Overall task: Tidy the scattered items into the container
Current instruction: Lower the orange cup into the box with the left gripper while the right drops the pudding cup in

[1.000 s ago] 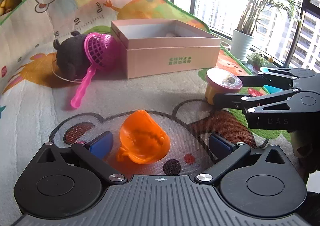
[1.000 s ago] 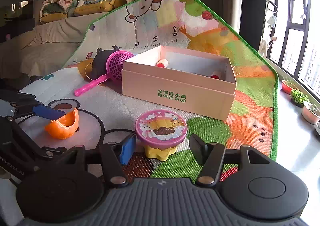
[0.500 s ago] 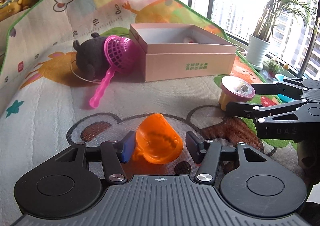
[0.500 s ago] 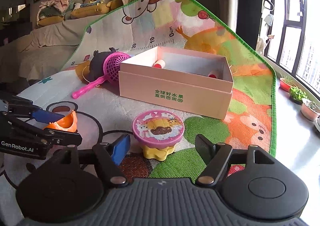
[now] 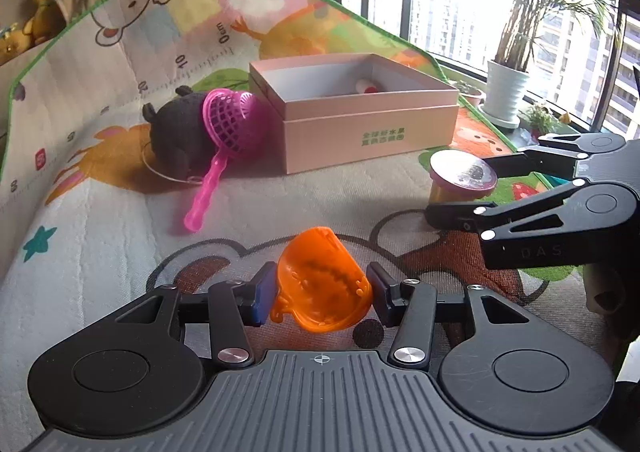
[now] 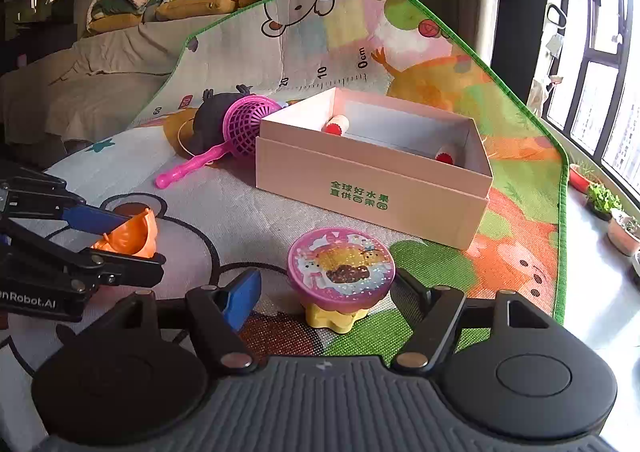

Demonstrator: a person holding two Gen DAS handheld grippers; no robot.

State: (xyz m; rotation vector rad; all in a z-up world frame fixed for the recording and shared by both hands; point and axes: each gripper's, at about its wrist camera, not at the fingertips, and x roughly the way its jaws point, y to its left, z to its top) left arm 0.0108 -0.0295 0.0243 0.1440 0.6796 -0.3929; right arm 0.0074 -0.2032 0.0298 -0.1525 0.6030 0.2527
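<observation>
The left gripper [image 5: 322,292] pinches an orange cup [image 5: 324,286] low over the mat; its curved sides might slip. The right gripper [image 6: 326,292] spreads wide around a pink-lidded toy [image 6: 341,272], risking tipping it short of the pink box [image 6: 372,188].

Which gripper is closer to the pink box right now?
Right. The right gripper straddles the purple-lidded toy just before the pink box; the left gripper clamps the orange cup farther back.

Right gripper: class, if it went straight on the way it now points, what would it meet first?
The pink-lidded toy, already between the open fingers of the right gripper. Beyond it, probably the pink box, though depth is unclear.
</observation>
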